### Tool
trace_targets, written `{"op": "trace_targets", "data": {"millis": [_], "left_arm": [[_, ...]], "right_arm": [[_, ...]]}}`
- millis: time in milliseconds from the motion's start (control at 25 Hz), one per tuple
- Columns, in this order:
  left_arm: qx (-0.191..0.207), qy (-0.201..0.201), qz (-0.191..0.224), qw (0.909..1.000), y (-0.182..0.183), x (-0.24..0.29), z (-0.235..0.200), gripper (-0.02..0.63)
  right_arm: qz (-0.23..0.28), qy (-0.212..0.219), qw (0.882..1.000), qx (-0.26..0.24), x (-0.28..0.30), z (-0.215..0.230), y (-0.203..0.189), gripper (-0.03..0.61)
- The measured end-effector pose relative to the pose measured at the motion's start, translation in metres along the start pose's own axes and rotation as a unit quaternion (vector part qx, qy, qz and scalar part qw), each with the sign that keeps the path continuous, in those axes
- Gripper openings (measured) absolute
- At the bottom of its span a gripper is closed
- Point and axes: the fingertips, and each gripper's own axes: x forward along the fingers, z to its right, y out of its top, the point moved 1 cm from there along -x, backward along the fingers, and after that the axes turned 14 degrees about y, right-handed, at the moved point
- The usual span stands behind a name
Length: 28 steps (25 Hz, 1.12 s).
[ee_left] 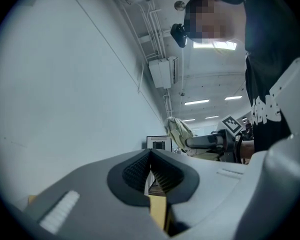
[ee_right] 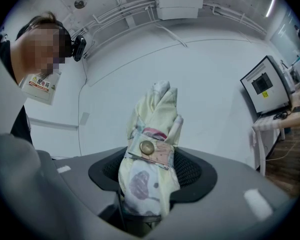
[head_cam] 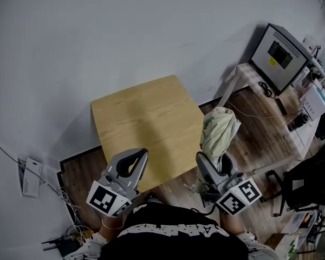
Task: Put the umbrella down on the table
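Note:
A folded pale-yellow umbrella (head_cam: 216,133) with a snap strap stands up out of my right gripper (head_cam: 212,164), which is shut on it. In the right gripper view the umbrella (ee_right: 150,154) fills the space between the jaws, its tip pointing up toward the wall. It is held just off the right front edge of the small wooden table (head_cam: 146,123). My left gripper (head_cam: 138,161) is shut with nothing in it, hovering over the table's front edge. The left gripper view shows its jaws (ee_left: 151,171) closed tip to tip and the umbrella (ee_left: 180,131) beyond.
A white wall runs behind the table. A long wooden bench (head_cam: 265,118) at the right carries a grey box with a screen (head_cam: 280,56) and cables. A black chair (head_cam: 309,186) stands at the far right. Cables and a power strip (head_cam: 30,175) lie on the floor at the left.

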Motion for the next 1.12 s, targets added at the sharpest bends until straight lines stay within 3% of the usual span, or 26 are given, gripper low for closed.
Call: {"op": "trace_targets", "data": {"millis": [600, 800, 1120], "left_arm": [[-0.017, -0.004, -0.017, 0.9997, -0.023, 0.013, -0.04, -0.003], [-0.02, -0.002, -0.02, 0.9996, -0.03, 0.022, -0.044, -0.003], [-0.007, 0.041, -0.034, 0.9986, -0.039, 0.04, -0.055, -0.002]], "right_arm": [[-0.034, -0.026, 0.999, 0.014, 0.034, 0.015, -0.025, 0.268], [-0.03, -0.016, 0.999, 0.029, 0.04, 0.027, -0.027, 0.268], [-0.056, 0.007, 0.997, 0.047, 0.069, 0.067, -0.035, 0.268]]}}
